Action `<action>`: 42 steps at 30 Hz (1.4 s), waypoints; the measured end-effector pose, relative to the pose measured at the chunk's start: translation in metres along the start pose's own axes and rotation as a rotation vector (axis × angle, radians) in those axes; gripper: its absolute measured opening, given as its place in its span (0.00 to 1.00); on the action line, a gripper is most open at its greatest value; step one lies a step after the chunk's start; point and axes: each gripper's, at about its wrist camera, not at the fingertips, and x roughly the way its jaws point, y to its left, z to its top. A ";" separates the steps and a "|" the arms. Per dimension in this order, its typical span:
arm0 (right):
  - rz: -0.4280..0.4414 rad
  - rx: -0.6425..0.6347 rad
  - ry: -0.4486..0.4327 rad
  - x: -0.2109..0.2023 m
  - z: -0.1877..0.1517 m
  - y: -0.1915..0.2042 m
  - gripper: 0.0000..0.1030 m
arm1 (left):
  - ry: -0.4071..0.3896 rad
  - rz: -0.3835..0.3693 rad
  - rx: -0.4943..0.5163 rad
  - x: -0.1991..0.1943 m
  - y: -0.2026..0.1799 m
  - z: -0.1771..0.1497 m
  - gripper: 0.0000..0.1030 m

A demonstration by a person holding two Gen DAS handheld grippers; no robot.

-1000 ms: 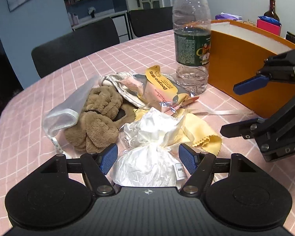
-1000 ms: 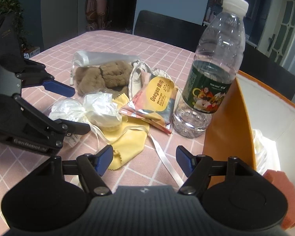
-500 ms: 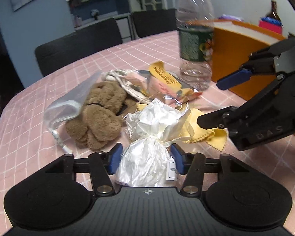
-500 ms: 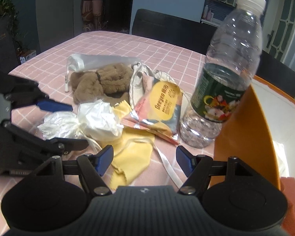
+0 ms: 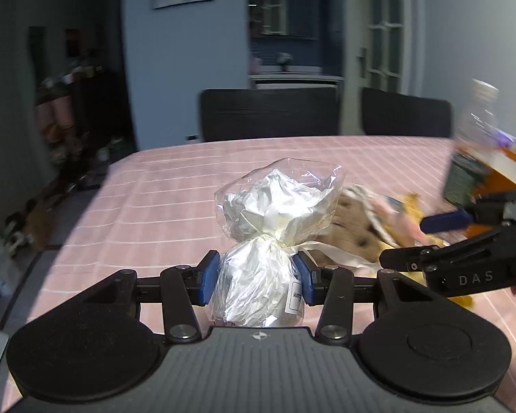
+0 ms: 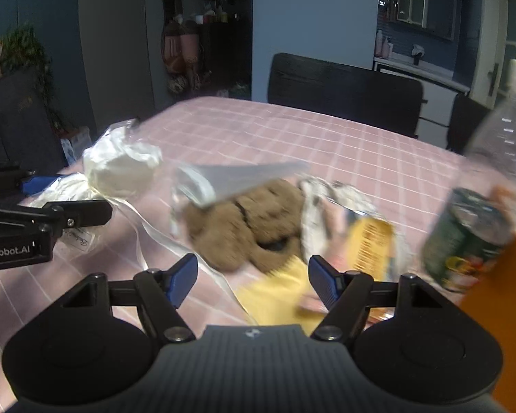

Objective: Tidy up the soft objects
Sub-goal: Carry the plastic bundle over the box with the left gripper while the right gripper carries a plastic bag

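My left gripper (image 5: 256,282) is shut on a clear plastic bag of white soft stuff (image 5: 275,220) and holds it lifted above the pink checked table (image 5: 175,206); the bag also shows at the left of the right wrist view (image 6: 120,168). My right gripper (image 6: 253,277) is open and empty, low over a yellow cloth (image 6: 278,292). Just beyond it lie a brown plush toy (image 6: 244,223), a clear zip bag (image 6: 237,179) and a yellow snack packet (image 6: 368,244). The orange box (image 6: 502,313) is at the right edge.
A water bottle (image 6: 474,220) with a green label stands next to the orange box, blurred by motion. A white ribbon (image 6: 175,247) trails from the bag across the table. Dark chairs (image 5: 268,113) stand at the far side.
My left gripper closed on the white bag and lifted it off the table, swinging left. My right gripper moved forward and left over the yellow cloth, still open.
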 end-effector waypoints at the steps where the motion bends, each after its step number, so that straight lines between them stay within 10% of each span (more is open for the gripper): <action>1: 0.013 0.020 -0.007 0.004 0.004 0.004 0.74 | -0.001 0.016 -0.007 0.001 0.004 0.001 0.52; 11: -0.025 0.079 -0.075 0.063 0.042 0.038 0.71 | 0.037 0.071 -0.058 0.024 0.021 0.006 0.52; 19: -0.042 0.095 -0.038 0.082 0.044 0.027 0.00 | 0.042 0.044 -0.067 0.018 0.023 0.004 0.52; 42: -0.057 -0.119 -0.268 -0.143 0.033 0.001 0.00 | -0.266 -0.137 0.047 -0.109 -0.048 0.042 0.52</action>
